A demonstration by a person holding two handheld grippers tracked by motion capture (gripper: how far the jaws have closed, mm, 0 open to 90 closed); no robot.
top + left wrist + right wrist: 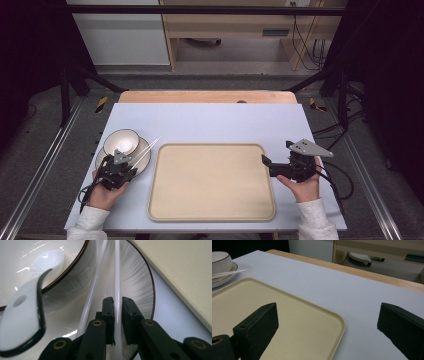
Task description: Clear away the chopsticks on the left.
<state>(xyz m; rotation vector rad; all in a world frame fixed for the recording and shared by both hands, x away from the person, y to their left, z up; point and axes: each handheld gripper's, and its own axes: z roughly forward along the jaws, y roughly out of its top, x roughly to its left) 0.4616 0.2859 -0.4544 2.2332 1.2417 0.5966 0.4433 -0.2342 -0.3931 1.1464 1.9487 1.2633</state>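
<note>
Two white chopsticks point(145, 152) lie slanted across a grey-streaked plate point(144, 161) at the table's left. My left gripper point(128, 167) sits at their near end. In the left gripper view it point(117, 299) is shut on the right chopstick point(117, 272), while the other chopstick point(96, 282) runs free beside it. A white bowl point(121, 141) rests on the plate, and a white spoon point(21, 317) leans into that bowl point(15, 255). My right gripper point(276, 153) hovers open over the right rim of the beige tray point(212, 182), nothing between its jaws.
The tray's far right corner point(337, 322) lies between my right gripper's jaws point(327, 307). White table surface point(352, 295) stretches beyond it to a wooden edge point(207, 96). Black frame posts stand at both sides, and cables trail on the floor at the right.
</note>
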